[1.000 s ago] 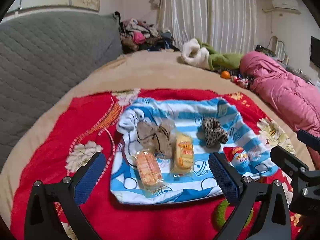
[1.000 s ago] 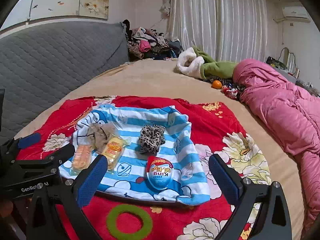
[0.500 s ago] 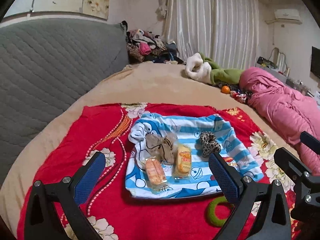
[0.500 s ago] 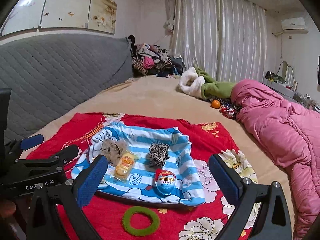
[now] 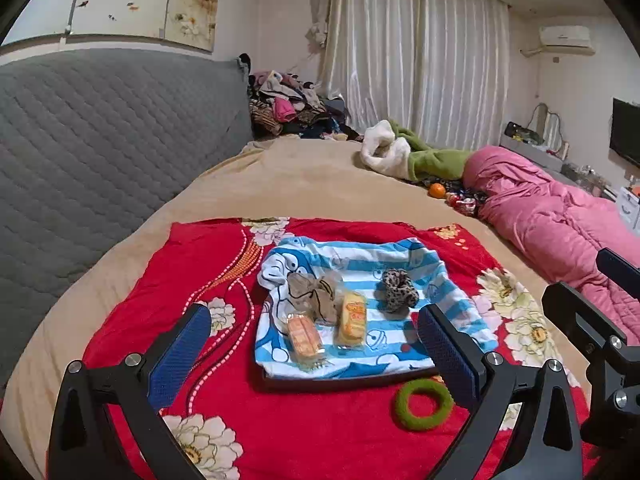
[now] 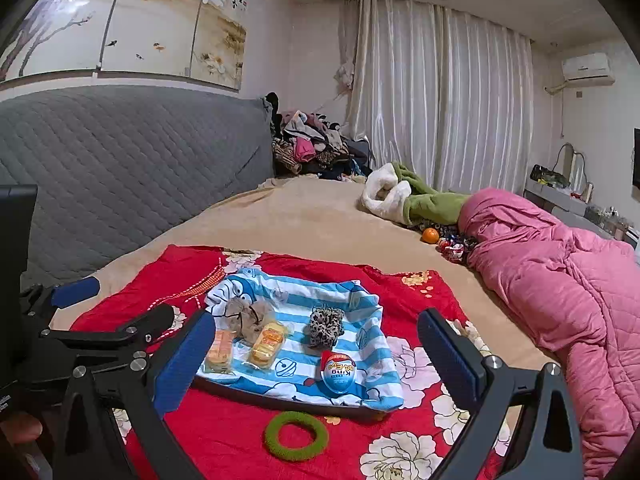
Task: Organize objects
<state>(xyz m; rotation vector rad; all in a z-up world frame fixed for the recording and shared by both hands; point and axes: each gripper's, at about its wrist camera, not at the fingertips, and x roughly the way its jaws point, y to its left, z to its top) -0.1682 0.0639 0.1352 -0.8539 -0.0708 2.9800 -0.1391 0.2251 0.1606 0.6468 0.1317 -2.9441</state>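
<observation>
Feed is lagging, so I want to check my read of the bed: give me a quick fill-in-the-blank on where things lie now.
1. The green ring lies on the ____ blanket, off the tray.
2. The egg-shaped toy rests on the ____-striped cloth.
3. Both the left tongs and right tongs are ____.

Missing words: red; blue; open

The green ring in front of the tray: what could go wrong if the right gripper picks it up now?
The green ring lies flat on soft red blanket, so the open right gripper might pinch fabric too. The tray edge is close behind; a push could tip the egg-shaped snack standing near it.
</observation>
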